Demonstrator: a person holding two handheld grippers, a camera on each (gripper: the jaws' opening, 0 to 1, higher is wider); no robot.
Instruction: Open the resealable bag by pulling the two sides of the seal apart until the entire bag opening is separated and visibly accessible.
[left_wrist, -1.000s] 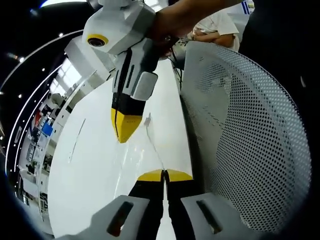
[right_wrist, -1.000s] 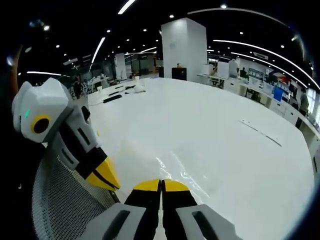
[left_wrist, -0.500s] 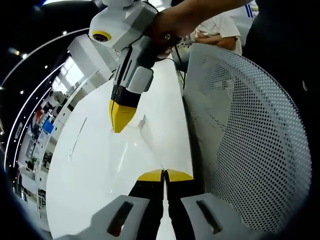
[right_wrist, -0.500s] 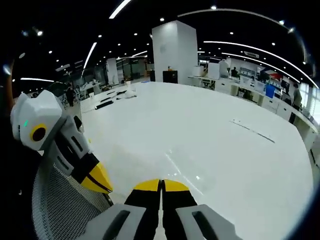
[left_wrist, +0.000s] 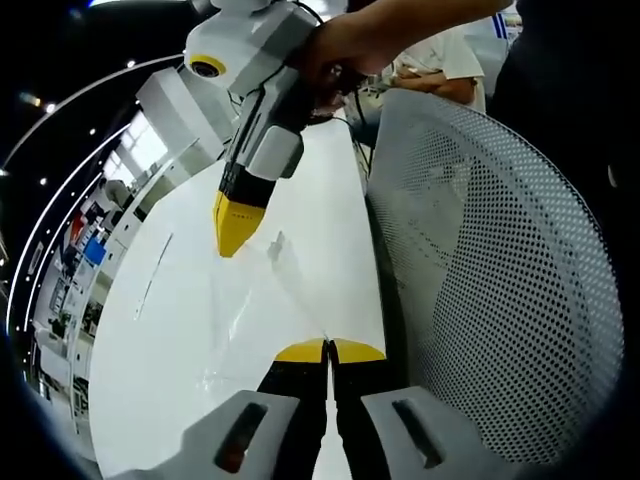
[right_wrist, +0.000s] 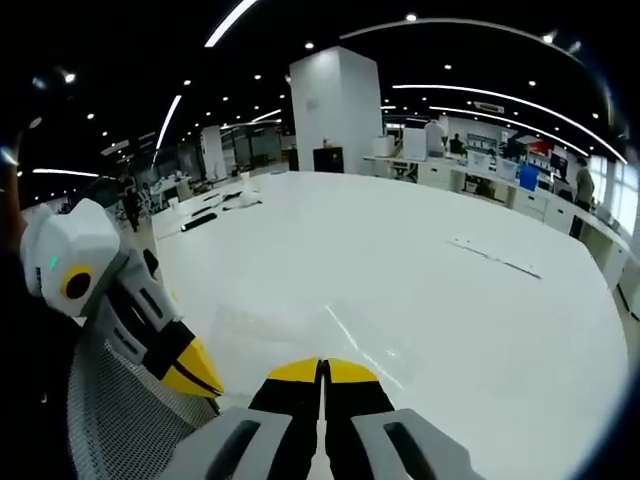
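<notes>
Clear film, almost invisible against the white table (left_wrist: 190, 330), is stretched between two yellow-tipped grippers: this is the resealable bag (left_wrist: 255, 300), held just above the tabletop at its near edge, beside a white mesh chair back (left_wrist: 490, 280). In the left gripper view, the left gripper (left_wrist: 328, 350) is seen with its jaws pressed together, and one lip of the bag appears to be pinched between them, the film running away from the tips toward the far left. At the other end of that film, the right gripper (left_wrist: 232, 228) is held in a person's hand (left_wrist: 345, 45), its tips closed to a point on what appears to be the opposite lip. In the right gripper view, the same gripper's jaws (right_wrist: 322, 370) are likewise shut with no gap, and the bag (right_wrist: 300, 330) is spread just beyond them, with the left gripper (right_wrist: 195, 372) close by on the near left. Whether the seal is fully parted cannot be told, since the film is too faint. The pull is best made steadily, with the two grippers drawn straight apart across the seal line and both pinches kept firm, so that neither thin lip is let slip. A jerk is to be avoided, since the film could be torn or lost from the tips.
</notes>
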